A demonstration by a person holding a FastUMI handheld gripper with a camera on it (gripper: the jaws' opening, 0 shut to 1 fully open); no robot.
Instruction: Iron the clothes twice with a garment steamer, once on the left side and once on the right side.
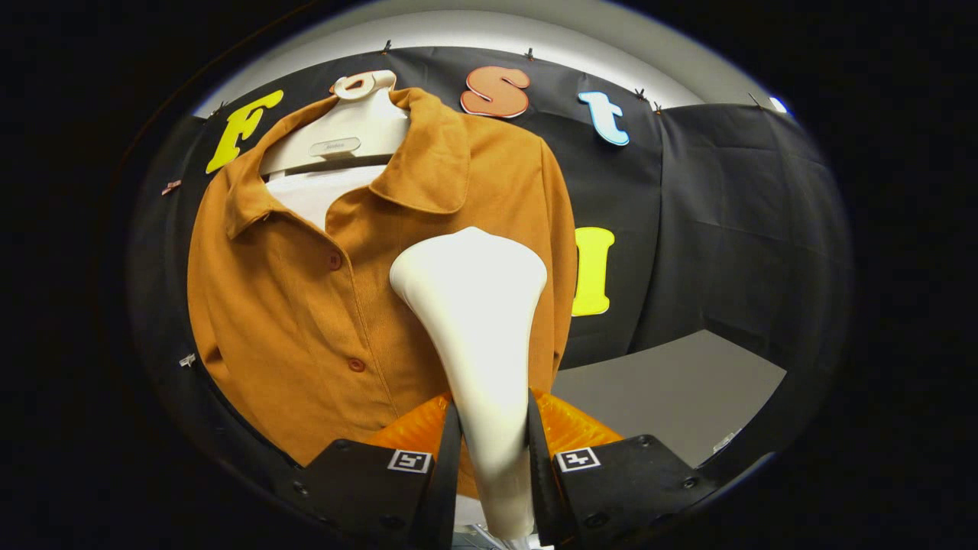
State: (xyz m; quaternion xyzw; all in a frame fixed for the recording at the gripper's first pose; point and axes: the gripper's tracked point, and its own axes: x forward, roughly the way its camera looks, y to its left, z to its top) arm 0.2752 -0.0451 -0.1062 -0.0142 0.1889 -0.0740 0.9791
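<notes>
Here, the gripper [489,458] has both fingers pressed against the narrow handle of a cream garment steamer [477,321], which stands upright between them and widens into a rounded head just ahead of the fingertips. Beyond the steamer, towards eleven o'clock, a rust-orange collared shirt [306,305] hangs on a pale hanger form [344,141] against the dark cloth wall. The steamer head lies over the shirt's front panel at the twelve o'clock side of the button row; whether it touches the fabric cannot be told. A grey table surface [672,389] lies towards three o'clock.
</notes>
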